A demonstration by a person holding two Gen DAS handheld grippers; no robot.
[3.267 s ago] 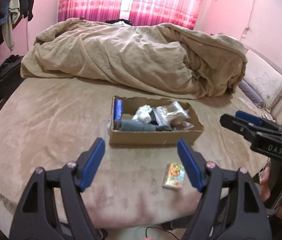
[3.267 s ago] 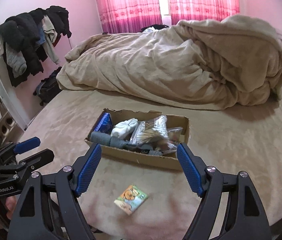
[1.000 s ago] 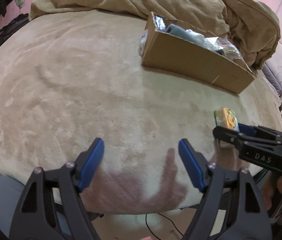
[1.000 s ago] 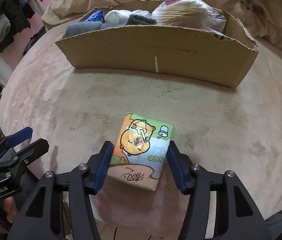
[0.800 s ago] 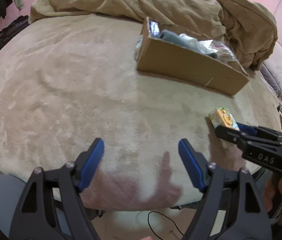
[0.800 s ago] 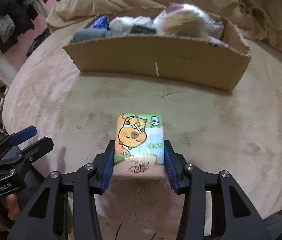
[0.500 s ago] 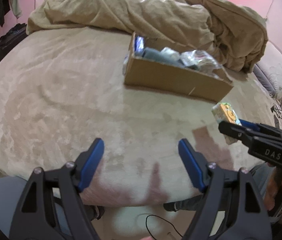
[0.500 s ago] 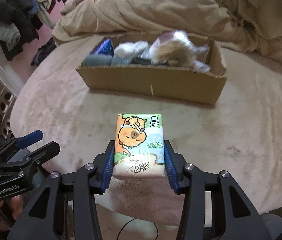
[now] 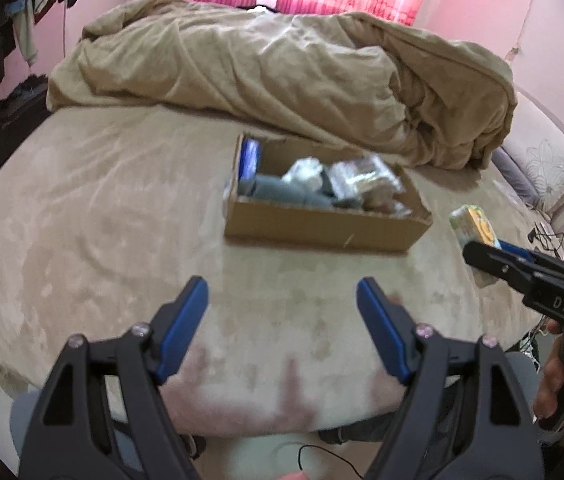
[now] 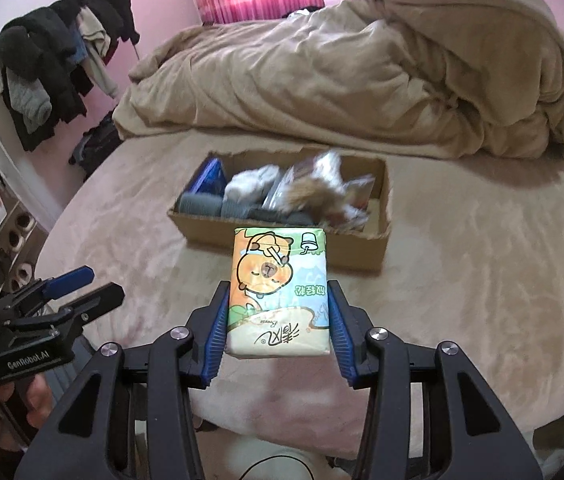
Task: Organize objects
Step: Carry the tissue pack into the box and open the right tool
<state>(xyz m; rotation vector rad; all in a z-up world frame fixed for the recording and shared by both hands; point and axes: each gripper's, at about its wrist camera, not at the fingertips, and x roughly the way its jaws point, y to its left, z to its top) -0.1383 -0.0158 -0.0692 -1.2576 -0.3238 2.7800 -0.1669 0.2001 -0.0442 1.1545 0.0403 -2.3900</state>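
Observation:
My right gripper [image 10: 279, 316] is shut on a tissue pack [image 10: 278, 292] printed with a cartoon bear, holding it lifted above the bed in front of the cardboard box [image 10: 346, 250]. The box holds a blue item, rolled socks and plastic bags. In the left wrist view the same box [image 9: 322, 226] lies ahead and the pack [image 9: 472, 228] shows at the right in the right gripper [image 9: 482, 250]. My left gripper [image 9: 282, 316] is open and empty above the bed's near edge. It also shows at the left of the right wrist view [image 10: 78, 292].
A rumpled tan duvet [image 9: 282, 80] is heaped behind the box. Clothes [image 10: 50, 64] hang on a rack at the left. A pillow [image 9: 542, 168] lies at the right edge. The bed [image 10: 482, 280] is covered in beige plush fabric.
My right gripper closed on the tissue pack and lifted it off the bed toward the box. My left gripper stayed open and rose, tilting its view up.

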